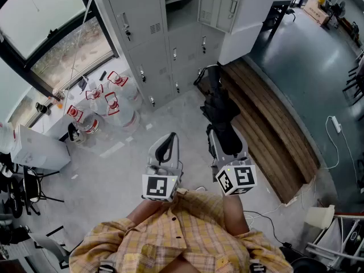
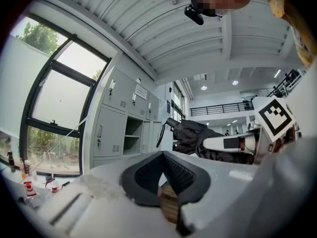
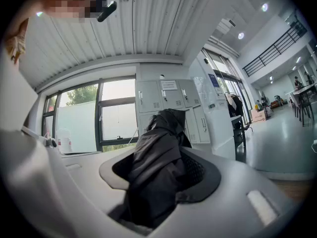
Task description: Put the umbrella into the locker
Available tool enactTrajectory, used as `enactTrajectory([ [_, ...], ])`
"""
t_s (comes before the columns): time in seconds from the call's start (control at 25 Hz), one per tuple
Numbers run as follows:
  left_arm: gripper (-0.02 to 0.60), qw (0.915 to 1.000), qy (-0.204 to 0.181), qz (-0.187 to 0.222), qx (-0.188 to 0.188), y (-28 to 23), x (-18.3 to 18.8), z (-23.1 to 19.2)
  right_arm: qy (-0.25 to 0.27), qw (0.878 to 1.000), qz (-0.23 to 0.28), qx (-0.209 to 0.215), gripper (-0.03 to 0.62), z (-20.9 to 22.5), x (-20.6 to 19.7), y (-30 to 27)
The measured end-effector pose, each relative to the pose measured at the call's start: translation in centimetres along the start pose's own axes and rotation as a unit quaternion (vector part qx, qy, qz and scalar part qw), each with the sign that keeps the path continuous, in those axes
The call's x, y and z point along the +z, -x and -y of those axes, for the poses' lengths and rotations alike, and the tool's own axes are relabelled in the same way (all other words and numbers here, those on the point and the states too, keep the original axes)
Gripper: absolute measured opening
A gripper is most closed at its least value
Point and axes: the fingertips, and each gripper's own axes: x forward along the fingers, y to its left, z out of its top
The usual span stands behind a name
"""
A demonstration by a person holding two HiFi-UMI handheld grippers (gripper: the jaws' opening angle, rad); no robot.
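1. The right gripper [image 1: 219, 136] has its fingers [image 3: 205, 175] pinching the folded black umbrella [image 1: 218, 108] near its rear end. The umbrella is held level in the air, pointing toward the grey locker [image 1: 145, 44] but well short of it.
2. The left gripper [image 1: 166, 145] carries nothing, and its fingers [image 2: 143, 175] are pressed together at the tips.
3. 1 open compartment [image 1: 182, 7] with a shelf shows among the shut doors, and it looks like the place to aim for.
4. Approach square to that opening so the umbrella goes in end first rather than across the frame.
5. Loose fabric bulges around the fingers, so the hold is probably soft. Carry it steadily without swinging, or the umbrella may slide.
6. The loop [image 1: 201, 75] at the umbrella's front end could snag on the compartment edge, so lead it in cleanly.
7. Spread the fingers only once the umbrella rests on the shelf. The free left gripper could steady it there.
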Motion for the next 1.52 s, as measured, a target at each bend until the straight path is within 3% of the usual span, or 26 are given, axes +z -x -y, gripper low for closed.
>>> enactTrajectory([
  [0.36, -0.003, 0.9999, 0.006, 0.001, -0.011, -2.0, 0.0, -2.4, -0.007, 1.000, 0.003, -0.014, 0.219, -0.1, -0.3, -2.5],
  [0.68, -0.003, 0.9994, 0.019, 0.007, -0.027, -4.6, 0.2, -7.2, -0.009, 1.000, 0.012, -0.024, 0.221, -1.8, -0.6, -7.2],
  [0.92, -0.003, 0.9984, -0.001, 0.020, -0.053, -6.4, 0.1, -11.4, -0.006, 0.999, 0.027, -0.039, 0.221, -3.5, -0.7, -10.7],
  [1.2, -0.003, 0.9967, 0.039, 0.017, -0.068, -7.1, 0.1, -14.5, 0.012, 0.998, 0.024, -0.058, 0.222, -6.1, -0.8, -12.5],
  [1.52, -0.003, 0.9963, 0.049, 0.015, -0.068, -7.4, -0.7, -16.5, 0.021, 0.998, 0.023, -0.060, 0.222, -6.7, -0.6, -14.3],
])
